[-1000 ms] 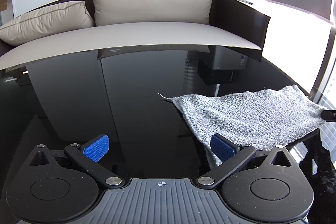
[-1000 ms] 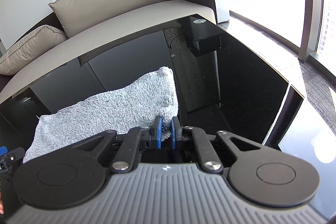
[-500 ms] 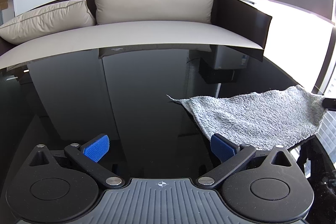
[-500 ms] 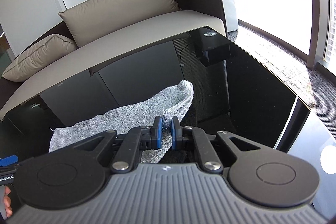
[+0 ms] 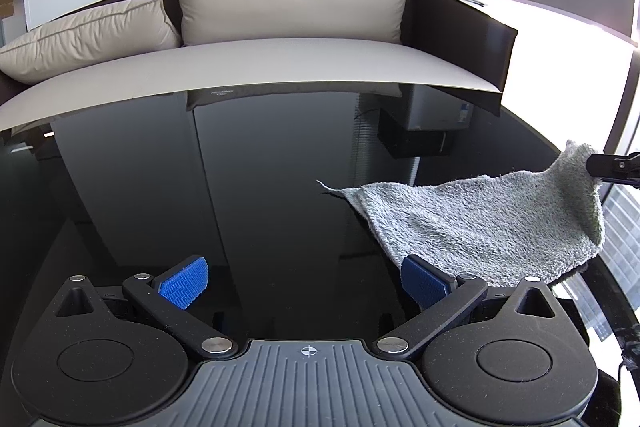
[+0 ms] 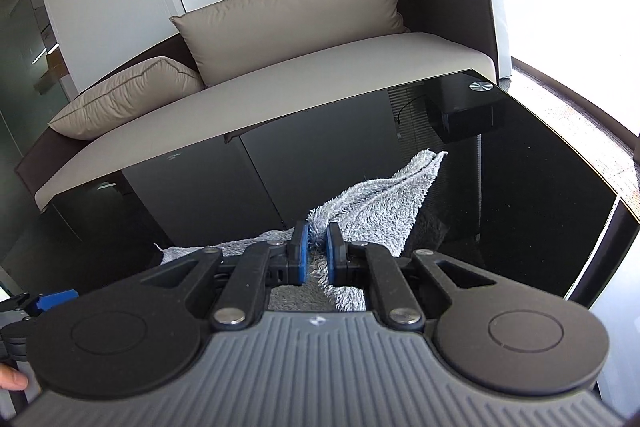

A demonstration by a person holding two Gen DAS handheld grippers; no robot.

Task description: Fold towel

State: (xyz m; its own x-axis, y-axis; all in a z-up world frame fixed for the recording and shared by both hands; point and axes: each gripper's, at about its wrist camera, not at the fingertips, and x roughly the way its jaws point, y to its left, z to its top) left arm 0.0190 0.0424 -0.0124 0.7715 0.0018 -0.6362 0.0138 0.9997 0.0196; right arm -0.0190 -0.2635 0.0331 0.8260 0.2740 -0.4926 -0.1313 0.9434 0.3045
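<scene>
Here, right gripper clamped on grey towel corner, lifted off black glass table. Left gripper jaws wide apart, empty, beside towel edge.

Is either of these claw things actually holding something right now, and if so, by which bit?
Yes. The right gripper pinches the fluffy grey terry towel by one corner, lifting it off the glossy black table. The left gripper is open and empty.

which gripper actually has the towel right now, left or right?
The right gripper: its blue pads are clamped on a corner of the grey towel, lifting it off the black table. The left gripper is wide open, holding nothing.
</scene>
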